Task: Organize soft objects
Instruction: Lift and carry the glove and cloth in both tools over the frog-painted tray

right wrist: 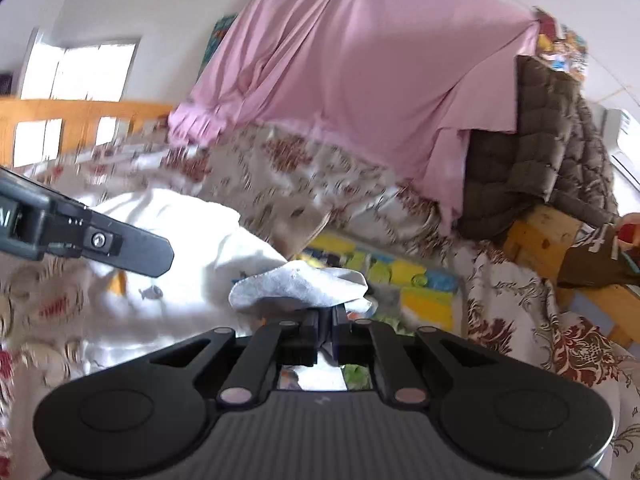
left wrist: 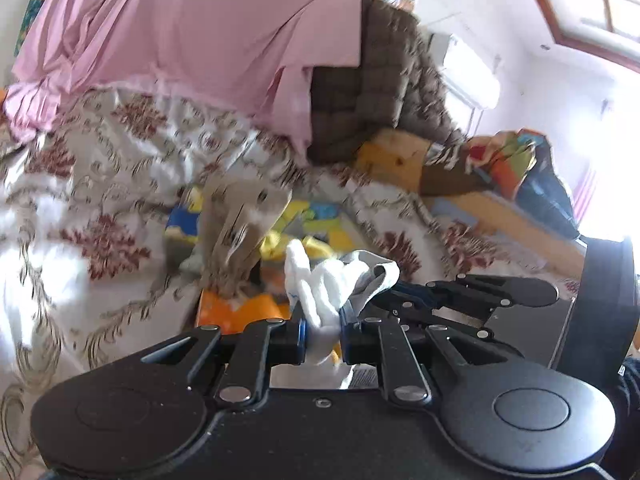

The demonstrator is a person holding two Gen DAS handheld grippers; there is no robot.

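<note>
Left hand-held gripper [left wrist: 323, 334] pinches bunched white cloth [left wrist: 320, 284] | right hand-held gripper [right wrist: 326, 330] clamps its crumpled edge

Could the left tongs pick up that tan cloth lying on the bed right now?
Probably not yet. The left tongs are shut on a white cloth, so nothing else fits between them. The tan cloth lies uncovered ahead on the bedspread.

You hold a plain white soft cloth [left wrist: 320, 292] in black metal fingers [left wrist: 296, 332] edged with blue. Behind it, your cream bedspread [left wrist: 100, 184] carries dark red floral motifs and beige scrolls. A solid pink draped sheet [right wrist: 360, 80] hangs beside a brown quilted blanket [right wrist: 540, 152] stitched in squares.
</note>
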